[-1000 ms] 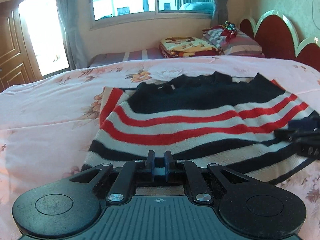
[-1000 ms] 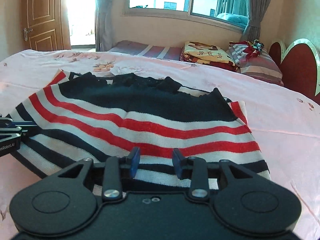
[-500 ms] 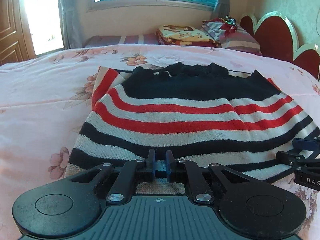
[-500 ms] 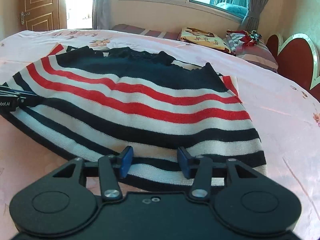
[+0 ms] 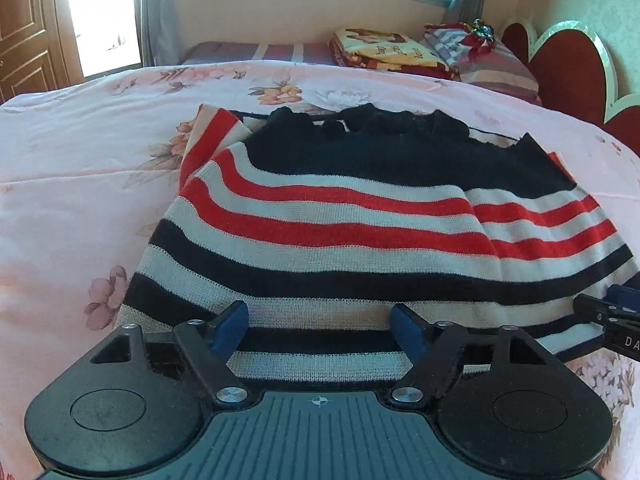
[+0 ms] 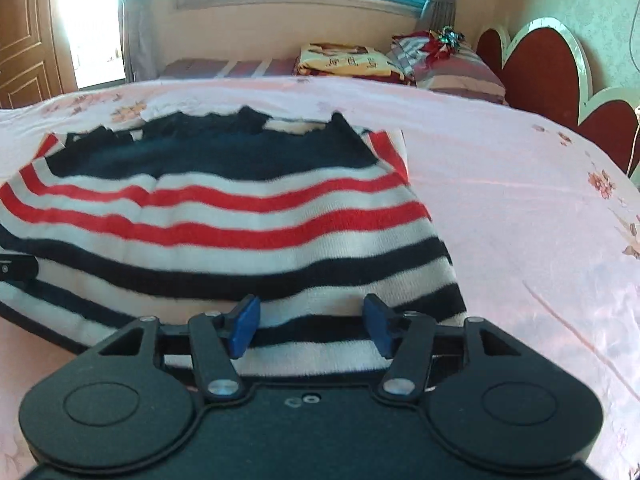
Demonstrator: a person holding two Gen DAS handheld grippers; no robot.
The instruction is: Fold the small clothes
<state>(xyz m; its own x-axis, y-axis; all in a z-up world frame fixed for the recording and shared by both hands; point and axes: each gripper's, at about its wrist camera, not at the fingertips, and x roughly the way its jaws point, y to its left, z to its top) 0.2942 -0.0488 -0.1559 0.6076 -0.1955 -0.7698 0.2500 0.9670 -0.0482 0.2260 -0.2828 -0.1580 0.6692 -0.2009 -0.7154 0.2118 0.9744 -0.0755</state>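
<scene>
A small knit garment (image 5: 340, 224) with red, white and navy stripes and a dark scalloped edge lies folded on the pink floral bedspread (image 5: 80, 168). It also shows in the right wrist view (image 6: 224, 216). My left gripper (image 5: 320, 330) is open, its blue pads apart over the near left hem. My right gripper (image 6: 310, 328) is open over the near right hem. Each gripper's tip shows at the edge of the other's view: the right gripper (image 5: 612, 320) and the left gripper (image 6: 16, 268).
Folded blankets (image 5: 384, 52) and striped pillows (image 5: 488, 64) lie at the far end of the bed. A red scalloped headboard (image 5: 568, 64) stands at the right. A window and a wooden door (image 5: 24, 40) are behind.
The left gripper was shut on the hem and has opened. The right gripper opened wider. Both moved forward, and the lifted near edge now lies folded over the garment.
</scene>
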